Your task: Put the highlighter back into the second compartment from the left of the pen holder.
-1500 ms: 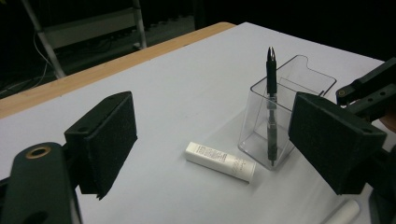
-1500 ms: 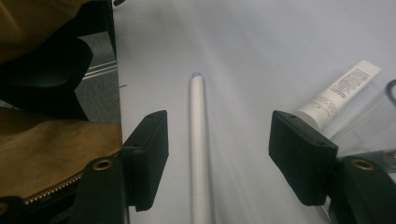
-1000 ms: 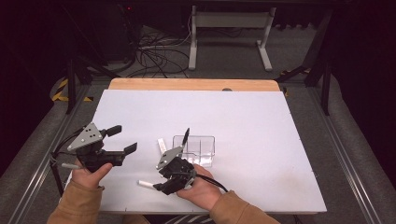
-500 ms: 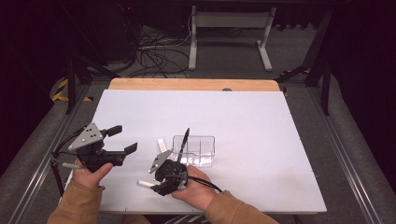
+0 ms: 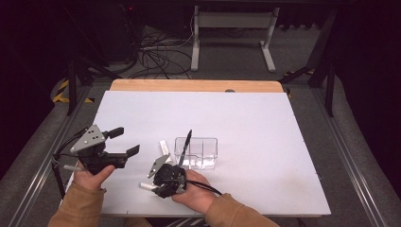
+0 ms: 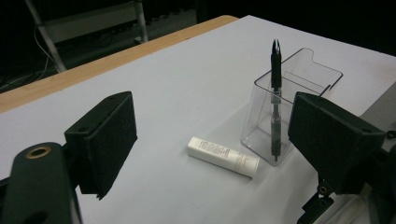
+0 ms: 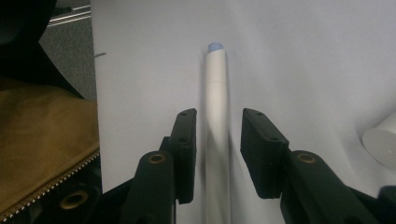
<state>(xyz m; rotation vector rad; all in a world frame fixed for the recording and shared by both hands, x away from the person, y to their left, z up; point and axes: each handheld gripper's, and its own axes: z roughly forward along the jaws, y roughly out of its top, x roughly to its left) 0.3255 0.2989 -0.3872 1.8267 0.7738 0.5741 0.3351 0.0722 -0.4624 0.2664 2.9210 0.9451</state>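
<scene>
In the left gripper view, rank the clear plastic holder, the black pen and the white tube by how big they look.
1. Clear plastic holder, clearly the largest.
2. Black pen, standing in the holder, taller than it but thin.
3. White tube, lying beside the holder.
The pen and tube look about equally long, and the tube is nearer the camera, so their order is unsure.

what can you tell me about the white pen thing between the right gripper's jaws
The white pen is a slim, smooth cylinder, plastic by its look, with a small pale blue tip at its far end. It lies flat on the white table near the front edge, running straight out between the jaws of the right gripper. The jaws stand on either side of it with narrow gaps, not yet pressing it. Its near end is hidden under the gripper.
</scene>
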